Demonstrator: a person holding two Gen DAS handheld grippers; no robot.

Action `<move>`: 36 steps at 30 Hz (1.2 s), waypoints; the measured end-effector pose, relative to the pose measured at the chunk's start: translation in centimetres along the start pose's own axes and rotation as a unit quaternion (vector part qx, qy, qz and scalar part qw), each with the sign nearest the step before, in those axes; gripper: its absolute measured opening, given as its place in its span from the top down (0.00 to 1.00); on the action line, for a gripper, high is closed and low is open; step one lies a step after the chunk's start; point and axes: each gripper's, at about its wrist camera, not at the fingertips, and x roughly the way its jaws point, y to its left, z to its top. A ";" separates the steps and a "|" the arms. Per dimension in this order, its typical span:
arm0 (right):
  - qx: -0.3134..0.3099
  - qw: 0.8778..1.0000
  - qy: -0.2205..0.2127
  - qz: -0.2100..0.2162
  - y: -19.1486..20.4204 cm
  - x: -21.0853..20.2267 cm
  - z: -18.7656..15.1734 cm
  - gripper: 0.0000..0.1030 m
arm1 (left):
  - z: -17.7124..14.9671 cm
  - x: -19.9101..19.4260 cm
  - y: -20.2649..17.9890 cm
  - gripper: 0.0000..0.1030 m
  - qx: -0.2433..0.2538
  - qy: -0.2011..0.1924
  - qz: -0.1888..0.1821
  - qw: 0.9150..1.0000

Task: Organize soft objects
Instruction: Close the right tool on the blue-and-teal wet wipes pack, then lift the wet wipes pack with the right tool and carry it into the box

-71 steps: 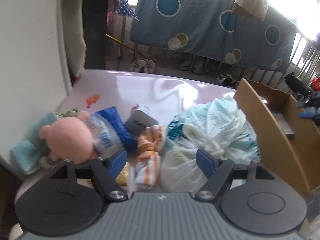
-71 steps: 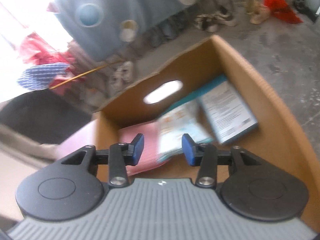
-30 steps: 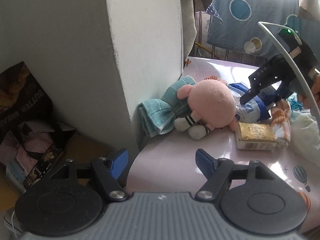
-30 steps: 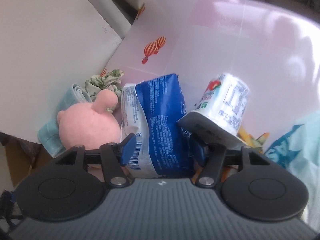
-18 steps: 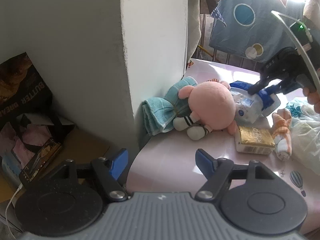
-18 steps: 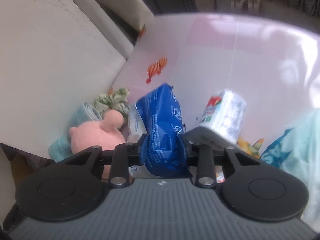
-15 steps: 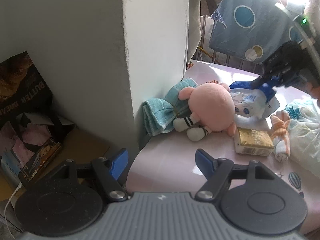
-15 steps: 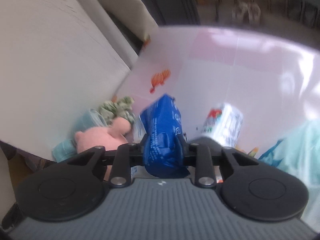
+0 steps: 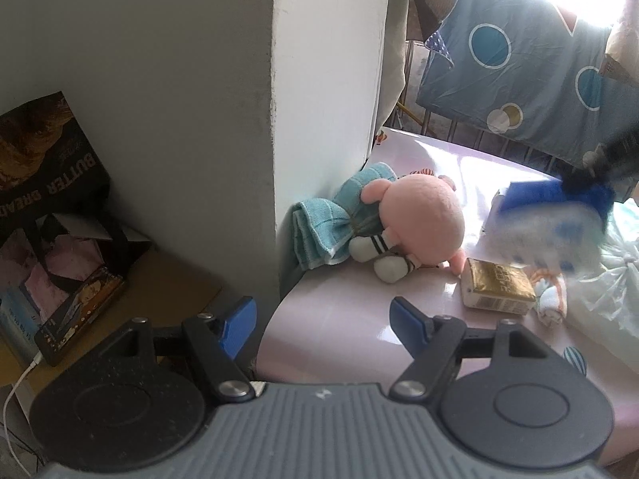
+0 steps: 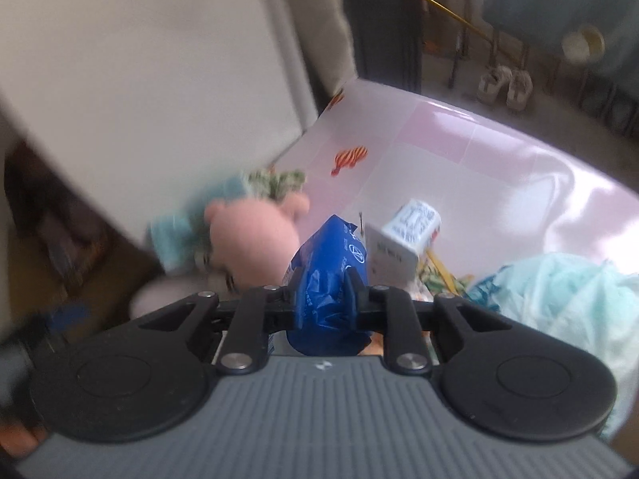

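**Blue packet clamped above the pink worktop**

Pale plaster wall [image 9: 327, 80] rose at the left, its corner meeting a glossy pink worktop [image 9: 339, 319] printed with small balloons. Against that corner lay a folded teal knitted cloth [image 9: 319, 227], and touching it a round pink plush toy [image 9: 419, 215] with white striped feet. Below, the left tool [image 9: 321, 319] hung released, nothing between its blue pads. Just right of the toy sat a gold-topped rectangular carton [image 9: 497, 291], then a crumpled pale plastic bag [image 9: 607, 295]. The right tool [image 10: 325, 291] had just been closing and was clenched on a soft blue plastic packet [image 10: 329, 271], held clear above the worktop, a white printed carton [image 10: 403, 239] just beyond it.
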 end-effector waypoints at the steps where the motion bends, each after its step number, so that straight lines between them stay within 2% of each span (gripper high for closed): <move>1: -0.021 1.000 0.005 -0.009 0.9 0.0 -0.8 0.83 | 0.0 0.0 0.0 0.27 0.000 -0.001 0.001 1.000; 5: -0.070 0.997 0.011 -0.020 3.4 0.3 -3.4 0.83 | 0.0 0.0 0.4 0.27 -0.005 0.001 0.004 1.000; 10: -0.072 0.997 -0.001 0.018 5.2 -0.2 -4.8 0.83 | -0.2 -0.3 0.8 0.30 -0.018 0.009 -0.001 1.000; 15: -0.057 0.995 0.009 0.078 6.6 0.9 -6.0 0.83 | -0.3 -0.8 1.5 0.31 -0.044 0.016 -0.029 0.999; 19: -0.003 0.989 0.012 0.150 6.4 2.5 -6.9 0.84 | -0.3 -1.0 1.6 0.31 -0.054 0.019 -0.052 0.997; 23: 0.079 0.977 0.026 0.195 5.2 5.5 -7.9 0.81 | -0.4 -0.8 1.4 0.32 -0.056 0.028 -0.065 0.996; 25: 0.139 0.965 0.025 0.222 3.7 7.0 -8.6 0.81 | -0.5 -0.7 1.1 0.32 -0.052 0.033 -0.071 0.996; 28: 0.223 0.936 0.019 0.271 1.2 7.7 -9.1 0.80 | -0.5 -0.6 0.9 0.32 -0.047 0.044 -0.093 0.994; 30: 0.233 0.936 -0.001 0.264 0.1 6.8 -9.0 0.78 | -0.5 -0.3 0.7 0.32 -0.049 0.058 -0.120 0.990; 32: 0.236 0.939 -0.019 0.248 -0.9 6.0 -8.5 0.71 | -0.3 0.3 0.3 0.32 -0.051 0.077 -0.151 0.984; 36: 0.236 0.951 -0.009 0.200 -1.7 6.7 -7.5 0.67 | 0.2 2.1 -1.3 0.32 -0.051 0.118 -0.192 0.973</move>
